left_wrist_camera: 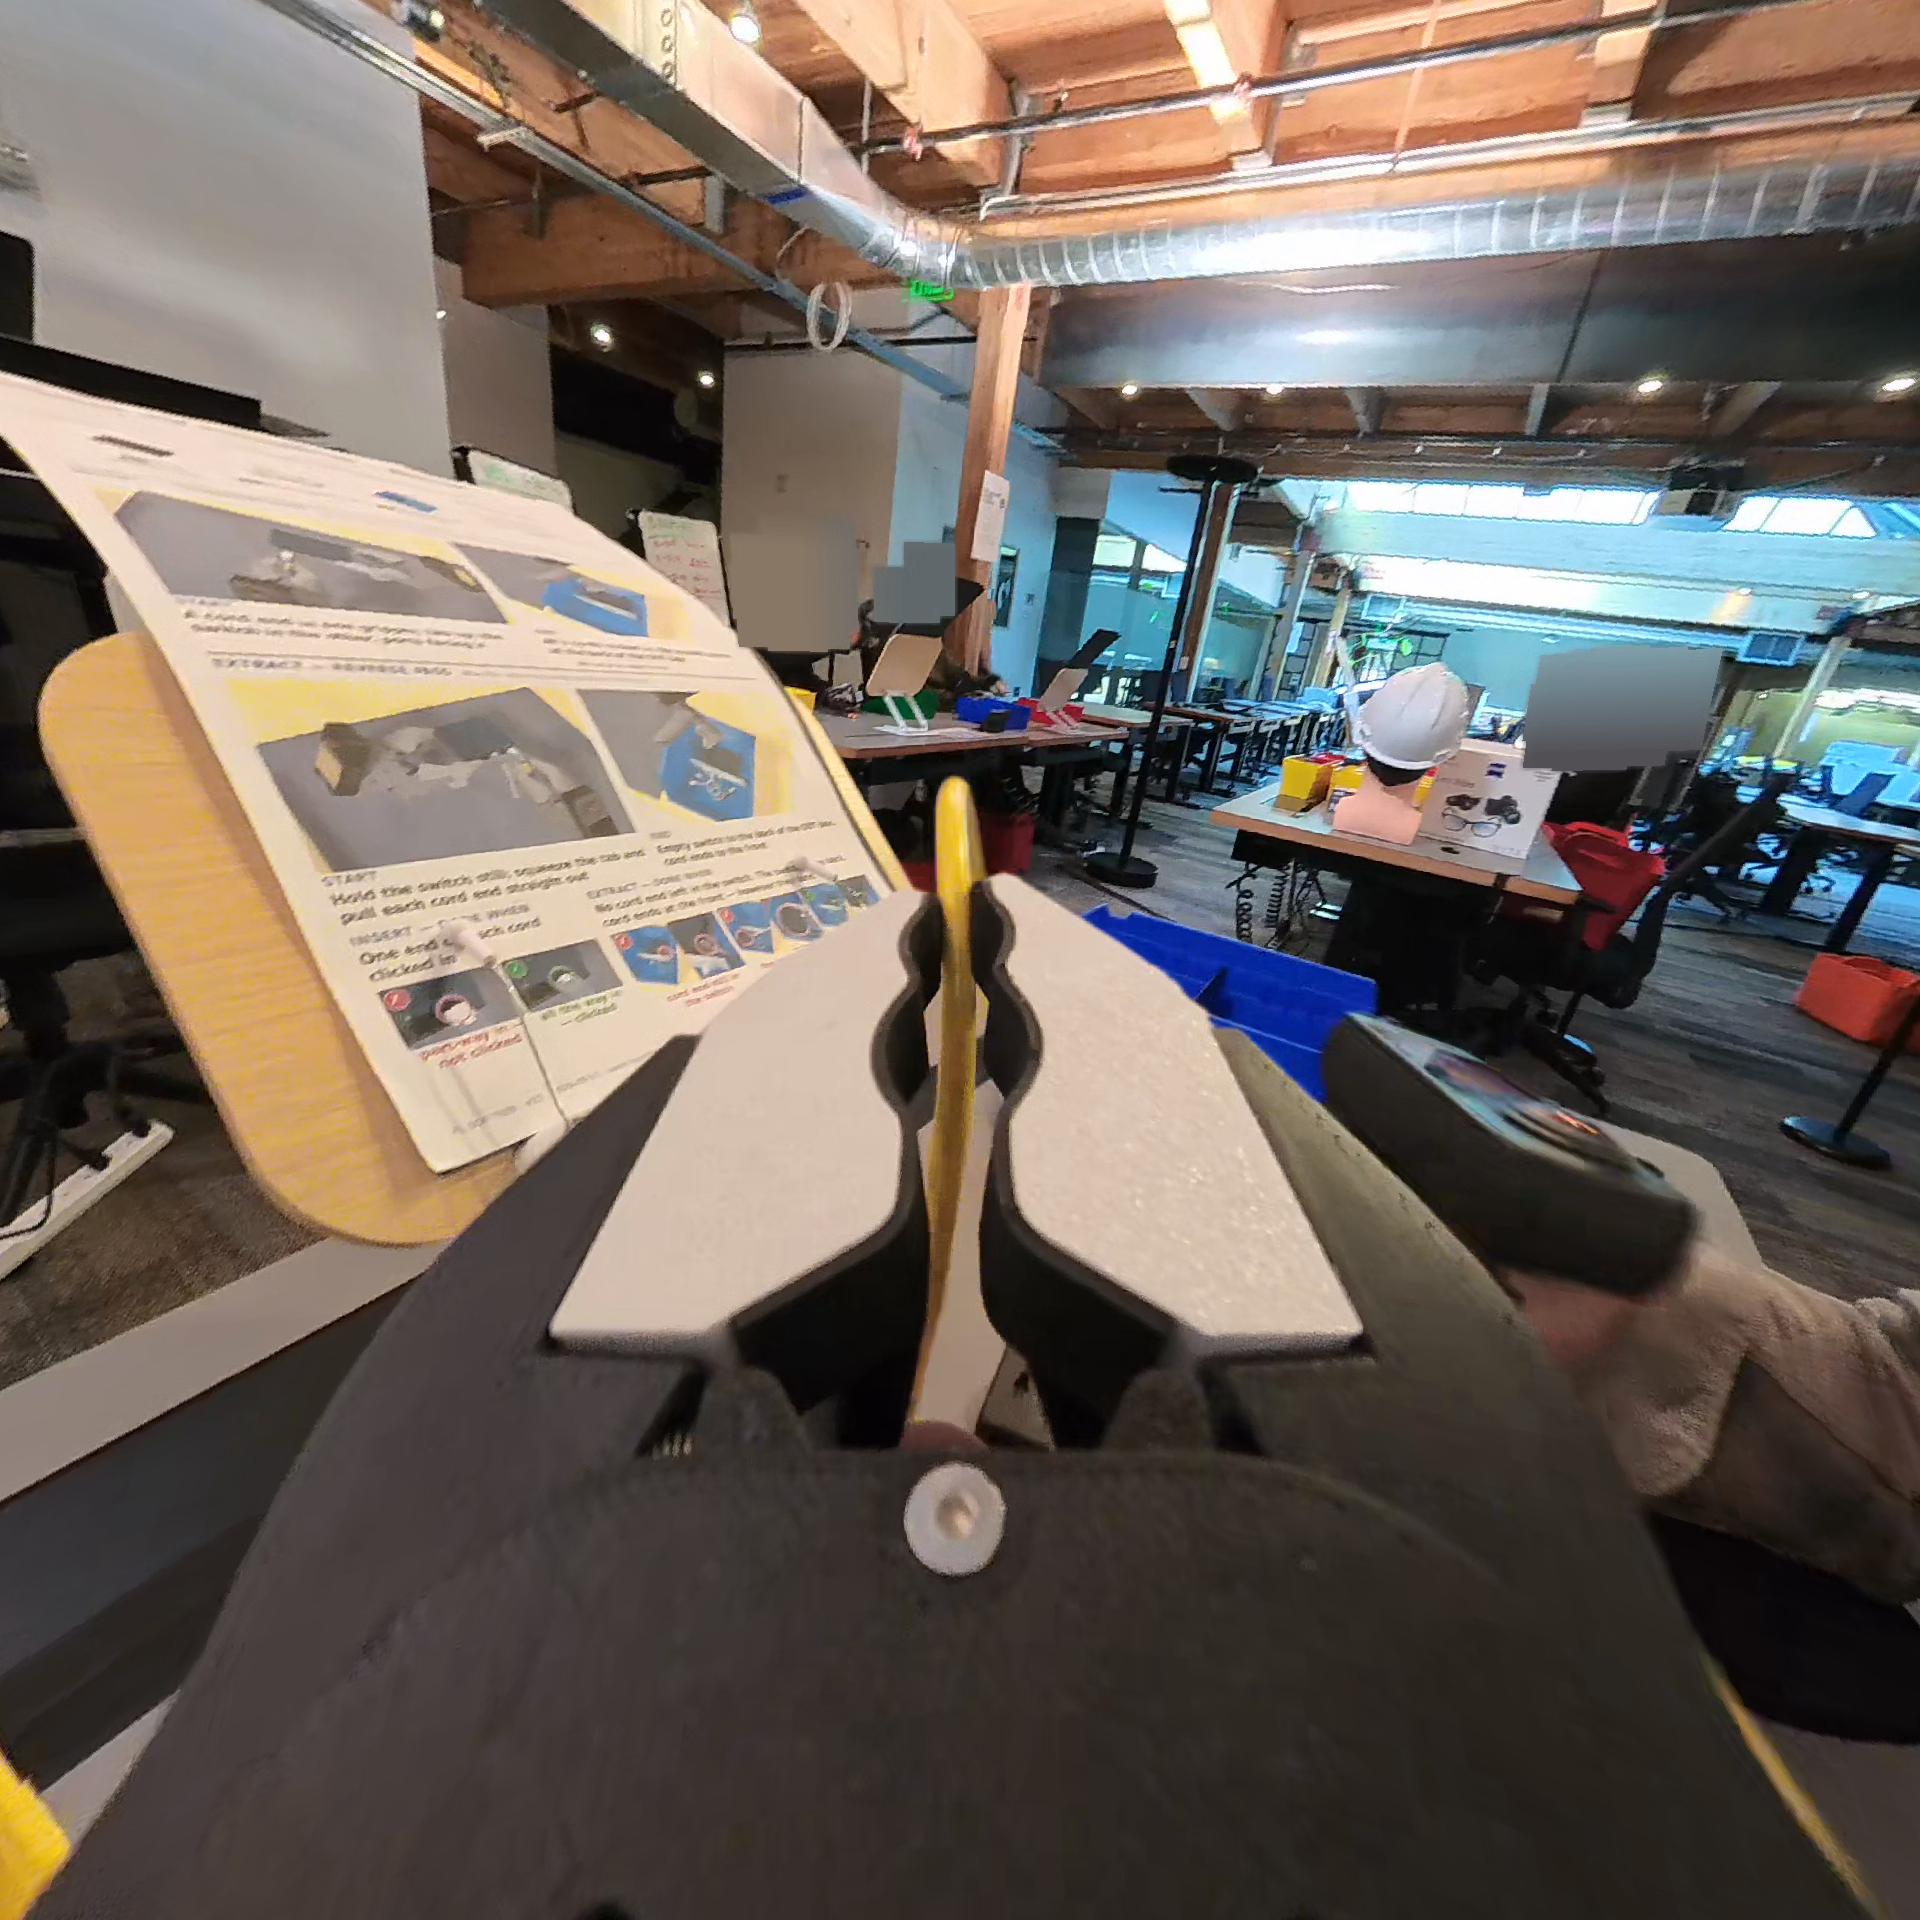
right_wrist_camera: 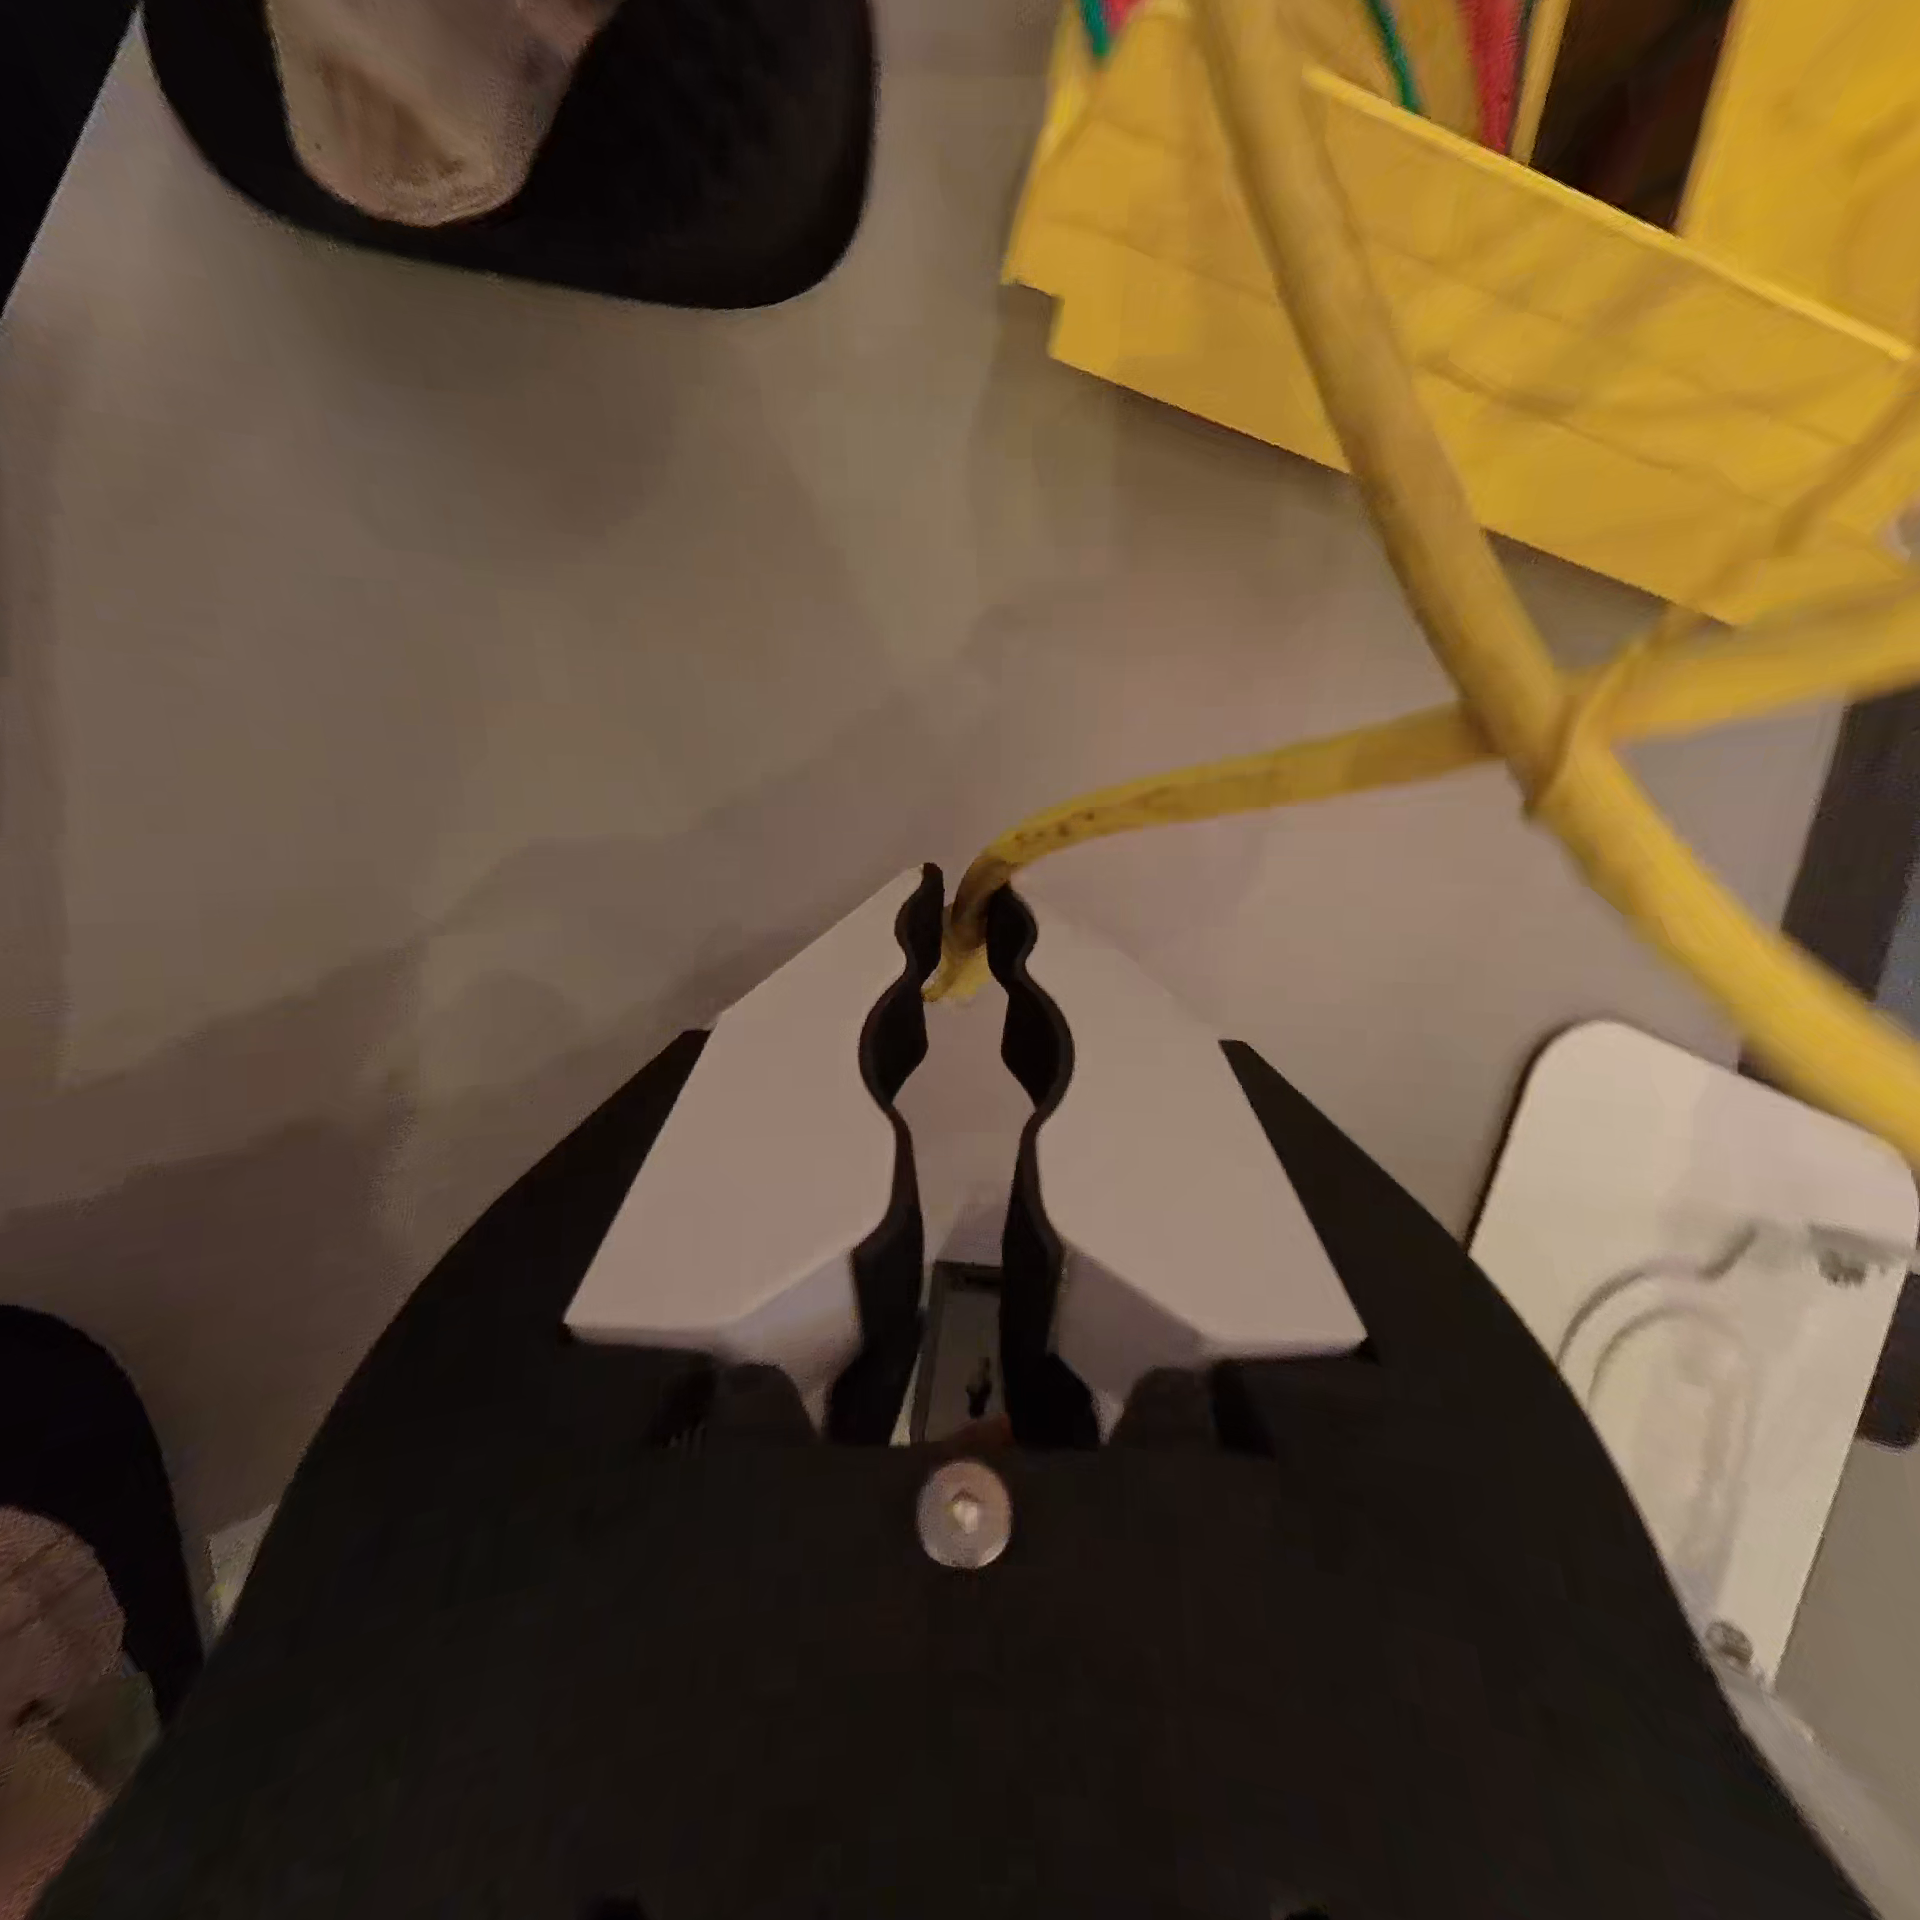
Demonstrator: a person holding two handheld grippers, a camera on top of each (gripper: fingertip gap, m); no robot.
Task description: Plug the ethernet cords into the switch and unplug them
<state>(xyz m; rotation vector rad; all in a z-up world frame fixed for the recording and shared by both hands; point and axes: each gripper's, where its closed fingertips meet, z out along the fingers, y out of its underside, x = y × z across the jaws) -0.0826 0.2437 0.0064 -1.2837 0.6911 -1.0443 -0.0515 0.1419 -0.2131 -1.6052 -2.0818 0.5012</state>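
A: What's the left gripper (left_wrist_camera: 958, 914) doing?

B: Its jaws are nearly closed, pinching a yellow ethernet cord (left_wrist_camera: 956, 997) that runs up between the wavy black pads (left_wrist_camera: 1013, 997) and arcs just above the tips. Behind it a printed instruction sheet (left_wrist_camera: 436, 748) leans on a wooden stand (left_wrist_camera: 187, 935), and a blue bin (left_wrist_camera: 1236, 977) sits just past the fingers

A: And the right gripper (right_wrist_camera: 966, 914)?

B: Also narrow, clamped near its tips on the same colour of yellow cord (right_wrist_camera: 1195, 790), over a pale grey tabletop (right_wrist_camera: 468, 675). The cord bends off to the right, crossing another yellow strand tied to it, beside a yellow bin (right_wrist_camera: 1455, 343)

A: Where's the switch?

B: I can't make it out; a white plate (right_wrist_camera: 1662, 1247) lies at the right edge, what it is I can't tell
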